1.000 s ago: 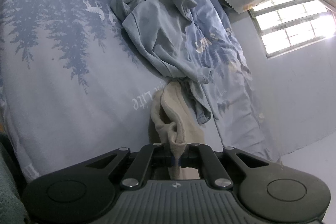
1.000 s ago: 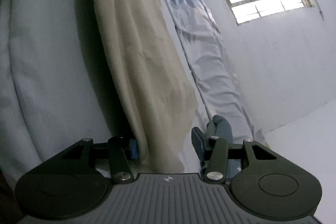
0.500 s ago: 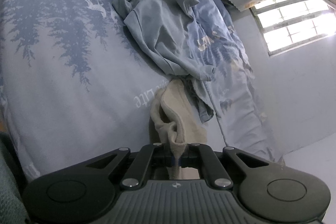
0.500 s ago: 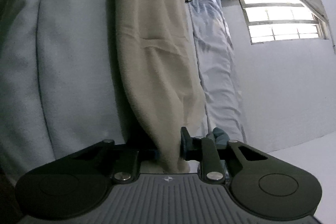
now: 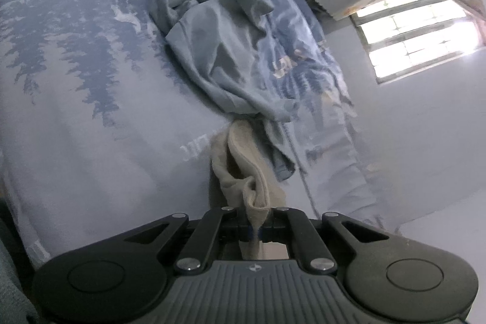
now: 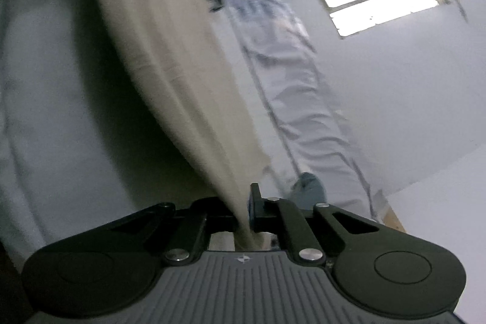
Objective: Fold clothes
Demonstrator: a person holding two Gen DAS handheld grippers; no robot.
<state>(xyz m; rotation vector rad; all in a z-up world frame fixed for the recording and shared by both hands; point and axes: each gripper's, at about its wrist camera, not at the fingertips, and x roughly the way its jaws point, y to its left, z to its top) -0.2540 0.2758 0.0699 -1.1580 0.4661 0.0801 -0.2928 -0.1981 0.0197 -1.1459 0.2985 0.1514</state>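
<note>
So we've got both tools pinched onto the same beige garment [image 5: 243, 163], which makes sense for folding: two grips on one piece let us stretch it flat or carry one edge over to another instead of dragging a limp bundle around. The left tool [image 5: 257, 228] has its jaws closed tight on a bunched, ribbed-looking bit of the fabric, and the cloth runs straight out ahead of it along the bed [image 5: 76, 111] until it disappears under the crumpled blue bedding [image 5: 231, 44]. The right tool [image 6: 243, 213] is also clamped down, with the beige cloth [image 6: 170, 56] fanning out wide and long from between its jaws, up across that view. It's pretty blurry there, so we can't tell which part of the garment it's got. Our guess is the cloth hangs off the bed edge between the two grips, but honestly the views don't settle that.
</note>
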